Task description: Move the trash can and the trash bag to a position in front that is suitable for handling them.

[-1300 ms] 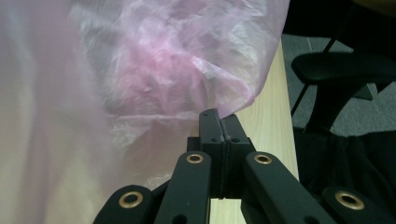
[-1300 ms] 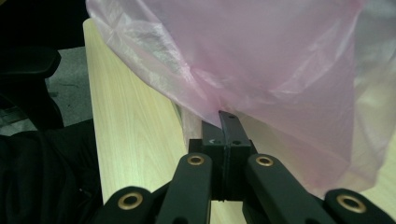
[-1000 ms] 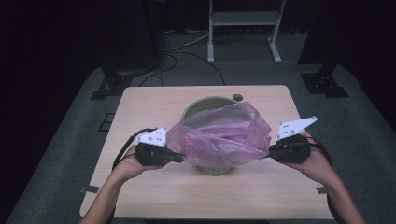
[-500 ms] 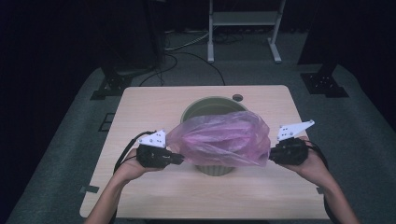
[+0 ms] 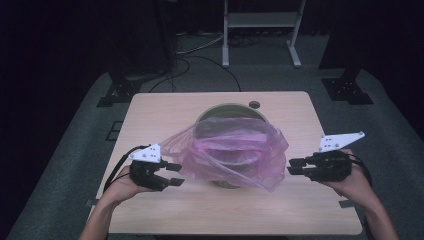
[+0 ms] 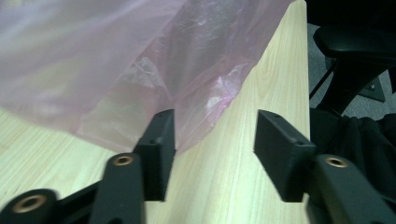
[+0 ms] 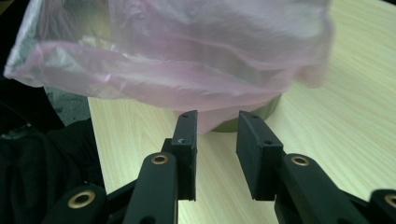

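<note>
A translucent pink plastic bag [image 5: 230, 152] lies loosely over a round olive-green bin [image 5: 227, 111] in the middle of the wooden table [image 5: 280, 210]. My left gripper [image 5: 176, 174] is open just left of the bag, with nothing between its jaws. In the left gripper view, the bag [image 6: 140, 56] hangs past the tip of one finger [image 6: 159, 140]. My right gripper [image 5: 292, 166] is open just right of the bag, holding nothing. In the right gripper view, the bag [image 7: 187, 56] sags above and beyond my gripper [image 7: 217, 126], with the bin [image 7: 268, 108] showing under it.
A small dark round spot [image 5: 254, 104] sits on the table behind the bin. Beyond the far edge are a metal stand [image 5: 260, 20], floor cables [image 5: 200, 50] and black stand bases [image 5: 117, 92] [image 5: 347, 87]. A dark chair base [image 6: 355, 56] stands off the table's edge.
Both grippers held the bag stretched between them over the bin; now both are open and slightly drawn back, and the bag has settled lower around the bin.
</note>
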Tool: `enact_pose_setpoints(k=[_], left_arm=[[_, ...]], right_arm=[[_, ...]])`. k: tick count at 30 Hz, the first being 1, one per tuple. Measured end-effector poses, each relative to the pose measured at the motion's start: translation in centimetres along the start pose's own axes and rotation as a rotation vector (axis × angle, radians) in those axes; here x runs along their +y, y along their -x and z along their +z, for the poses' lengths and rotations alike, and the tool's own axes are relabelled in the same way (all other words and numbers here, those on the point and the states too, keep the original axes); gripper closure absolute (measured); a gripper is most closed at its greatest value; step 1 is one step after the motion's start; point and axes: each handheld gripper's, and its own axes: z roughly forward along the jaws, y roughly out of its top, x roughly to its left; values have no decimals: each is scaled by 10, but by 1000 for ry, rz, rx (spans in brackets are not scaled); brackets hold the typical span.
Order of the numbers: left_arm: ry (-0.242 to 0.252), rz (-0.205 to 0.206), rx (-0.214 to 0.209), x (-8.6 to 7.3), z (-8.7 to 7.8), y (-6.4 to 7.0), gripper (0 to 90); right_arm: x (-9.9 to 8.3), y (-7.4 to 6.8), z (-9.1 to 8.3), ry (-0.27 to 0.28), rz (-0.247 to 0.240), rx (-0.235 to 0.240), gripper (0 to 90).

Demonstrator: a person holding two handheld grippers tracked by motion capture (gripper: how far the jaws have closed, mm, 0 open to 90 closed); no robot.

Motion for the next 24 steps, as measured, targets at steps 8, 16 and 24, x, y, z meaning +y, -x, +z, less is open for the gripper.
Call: enact_pose_setpoints(k=[8, 16, 24], left_arm=[[13, -45, 38, -15, -22, 1, 380], [8, -28, 67, -1, -49, 4, 368], [-3, -7, 84, 20, -75, 5, 349]], right_arm=[[12, -2, -15, 31, -12, -25, 661], [32, -7, -23, 57, -39, -32, 580], [58, -10, -27, 73, -76, -40, 512]])
